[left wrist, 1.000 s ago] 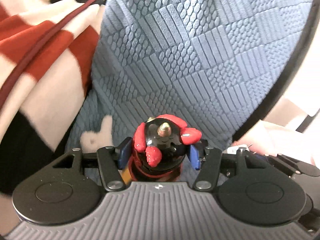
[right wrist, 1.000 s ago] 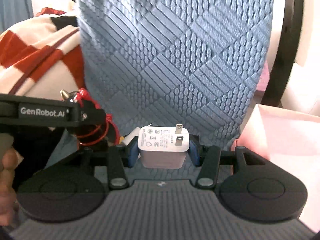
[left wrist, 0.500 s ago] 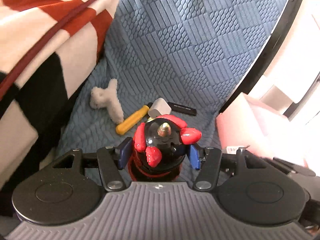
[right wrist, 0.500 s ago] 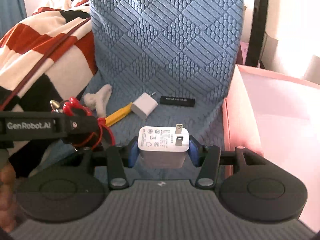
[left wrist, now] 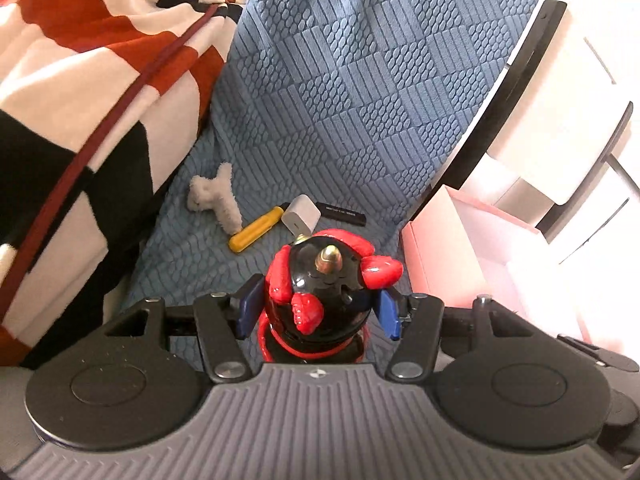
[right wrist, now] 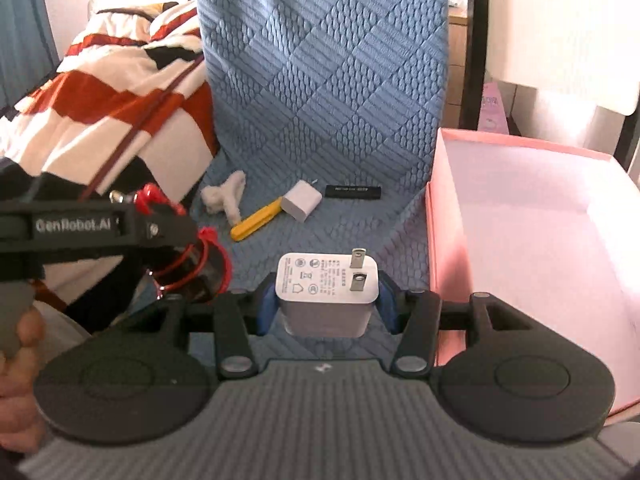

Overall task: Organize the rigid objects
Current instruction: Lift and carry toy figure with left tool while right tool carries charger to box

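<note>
So going left to right: the left gripper (left wrist: pixel 320 308) is pinching a round black and red figurine (left wrist: pixel 326 296), and honestly that's the sketchy one. It's glossy and curved, so I'm guessing it could be slipping or rolling out between the flat blue pads (left wrist: pixel 249 306) on the way over.

The right gripper (right wrist: pixel 326 306) is clamping a white charger (right wrist: pixel 326 292) by its flat sides, prongs pointing up, looking solid.

The pink box (right wrist: pixel 520 240) is sitting at the right, just beside it; the risk is clipping its near wall.

The right wrist view is showing the box interior and the left gripper from the side. The left view is only catching the box's corner, but shows the figurine's grip.
</note>
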